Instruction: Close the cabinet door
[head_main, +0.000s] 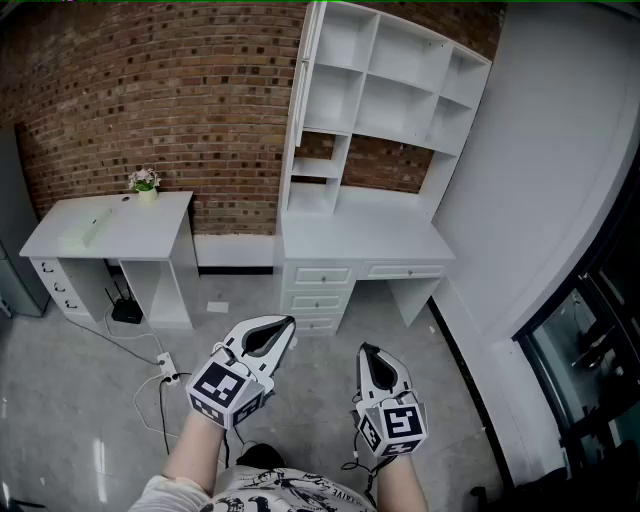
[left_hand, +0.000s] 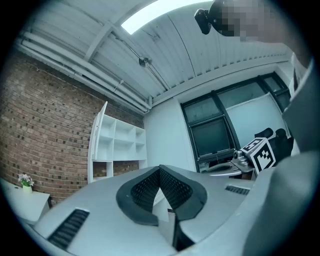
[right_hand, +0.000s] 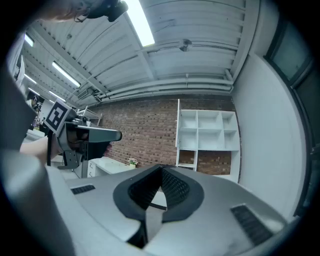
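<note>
Cabinet door (head_main: 302, 95) not closed yet. Nothing on the task is done, as far as I can judge.

Head view:
- The door stands swung out from the left edge of the white cabinet (head_main: 390, 90) and is seen almost edge-on.
- The cabinet sits on the white desk (head_main: 360, 240) against the brick wall (head_main: 150, 90).
- Left claw (head_main: 280, 328) and right claw (head_main: 368, 355) are held low over the floor (head_main: 80, 400), well apart from the door, so the whole approach is left to do.
- Open floor lies between the person and the desk.
- Cables and a power strip (head_main: 165, 372) lie on the floor to the left.
- A second desk (head_main: 105, 225) with a small plant (head_main: 146, 182) stands further left.
- The white wall (head_main: 540, 200) hems in the right side.
- Room to swing the door looks free. I'd come in from the left of it.

Left gripper view:
- The claw (left_hand: 160, 172) is closed, pads together, with nothing between them.
- The door (left_hand: 98, 142) shows as a panel angled out at the cabinet's left, far off.
- Dark windows (left_hand: 210, 135) are to the right.
- The other gripper's marker cube (left_hand: 262, 152) is just beside.

Right gripper view:
- The claw (right_hand: 161, 172) is likewise closed and empty.
- The door (right_hand: 178, 130) is a thin vertical edge at the cabinet's left side, with the shelves bare behind it.
- The path ahead shows no obstruction.
- A closed claw should do for pushing the panel.
</note>
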